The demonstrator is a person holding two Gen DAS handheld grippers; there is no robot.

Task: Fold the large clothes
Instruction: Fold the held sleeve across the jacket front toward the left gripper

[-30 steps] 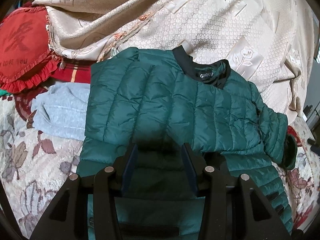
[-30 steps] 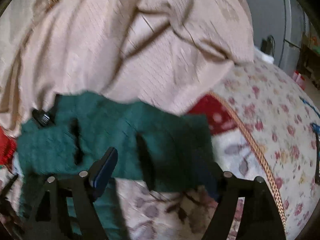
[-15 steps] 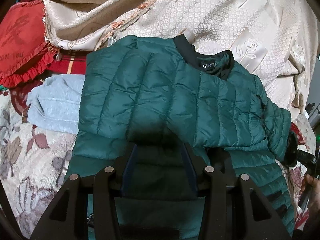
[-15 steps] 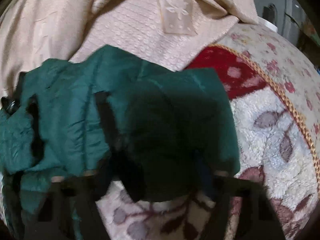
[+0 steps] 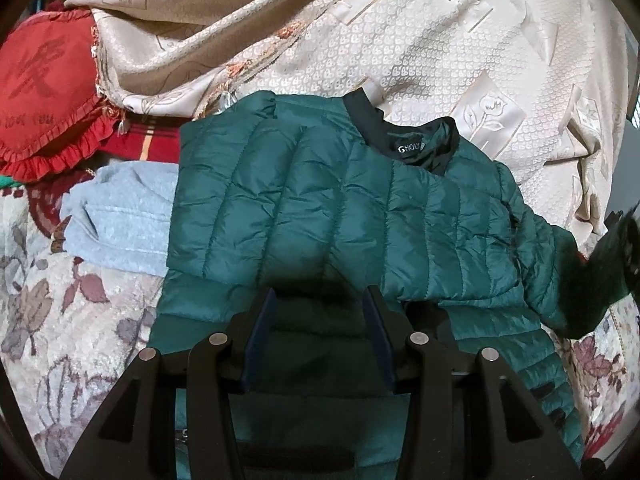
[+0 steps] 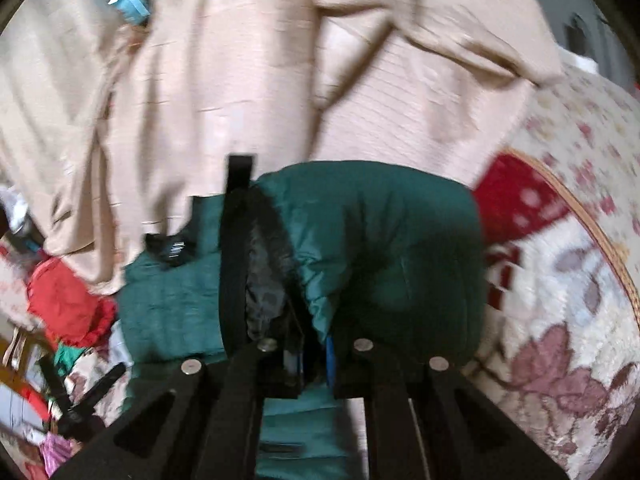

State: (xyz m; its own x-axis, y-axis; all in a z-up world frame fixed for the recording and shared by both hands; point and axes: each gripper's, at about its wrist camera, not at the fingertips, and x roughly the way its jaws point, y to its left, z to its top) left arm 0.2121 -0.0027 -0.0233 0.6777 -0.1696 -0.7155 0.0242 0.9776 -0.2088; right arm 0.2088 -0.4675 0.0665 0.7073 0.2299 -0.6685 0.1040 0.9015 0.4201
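A dark green quilted jacket (image 5: 320, 208) with a black collar lies on a floral blanket, one sleeve folded across its front. My left gripper (image 5: 320, 304) is open, hovering just above the jacket's lower body and holding nothing. My right gripper (image 6: 308, 344) is shut on the cuff end of the jacket's other sleeve (image 6: 380, 248) and lifts it off the bed; that sleeve's black cuff shows at the right edge of the left wrist view (image 5: 616, 256). The right wrist view is motion-blurred.
A beige embroidered bedspread (image 5: 400, 40) is bunched behind the jacket. A red ruffled cushion (image 5: 44, 92) and a folded light blue garment (image 5: 120, 216) lie to the left. The floral blanket (image 5: 52, 320) covers the bed, also in the right wrist view (image 6: 560, 300).
My right gripper came down on the sleeve end, closed on it and lifted it. My left gripper crept slightly forward over the jacket and stayed open.
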